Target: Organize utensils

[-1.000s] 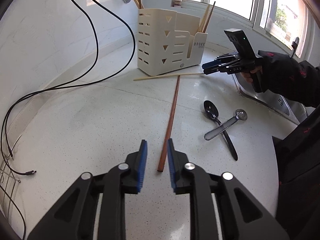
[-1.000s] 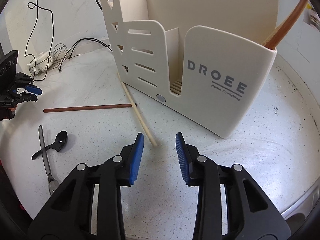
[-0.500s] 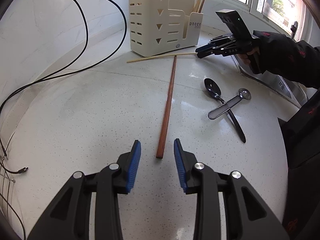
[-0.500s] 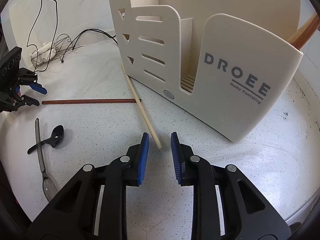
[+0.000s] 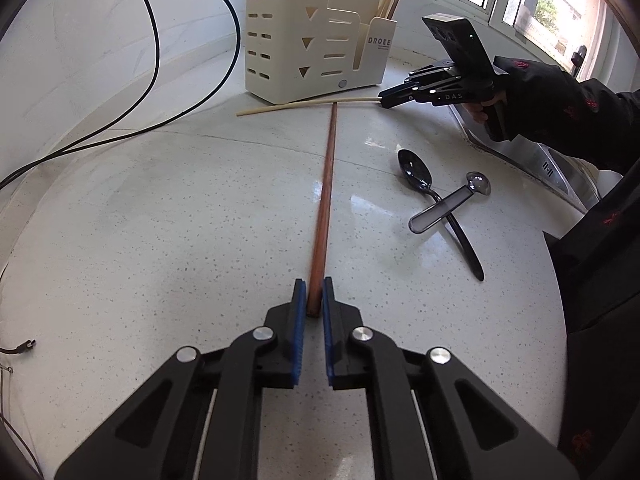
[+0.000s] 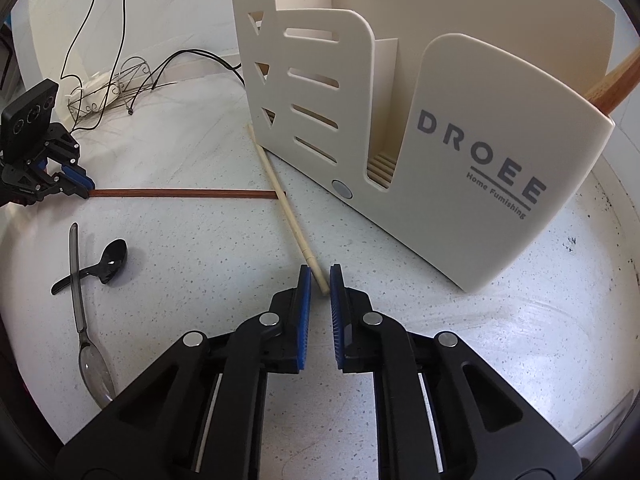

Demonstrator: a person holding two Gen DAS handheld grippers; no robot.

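Both my tongs have just squeezed in: my left tongs (image 5: 314,294) pinch the brown chopstick (image 5: 327,184) lying on the counter (image 5: 180,220), my right tongs (image 6: 320,280) pinch the pale chopstick (image 6: 286,208) beside the cream holder (image 6: 480,160).

Left gripper (image 5: 314,294) and right gripper (image 6: 320,280) had black plastic arms, ribbed blue pads (image 5: 299,320), round silver screws (image 5: 262,334), dark sleeve (image 5: 560,108) carried small red motifs

Two loose chopsticks: one brown (image 5: 325,184), one pale (image 5: 308,105). Two spoons: black (image 5: 418,170), clear (image 5: 448,204). One holder (image 5: 280,40).
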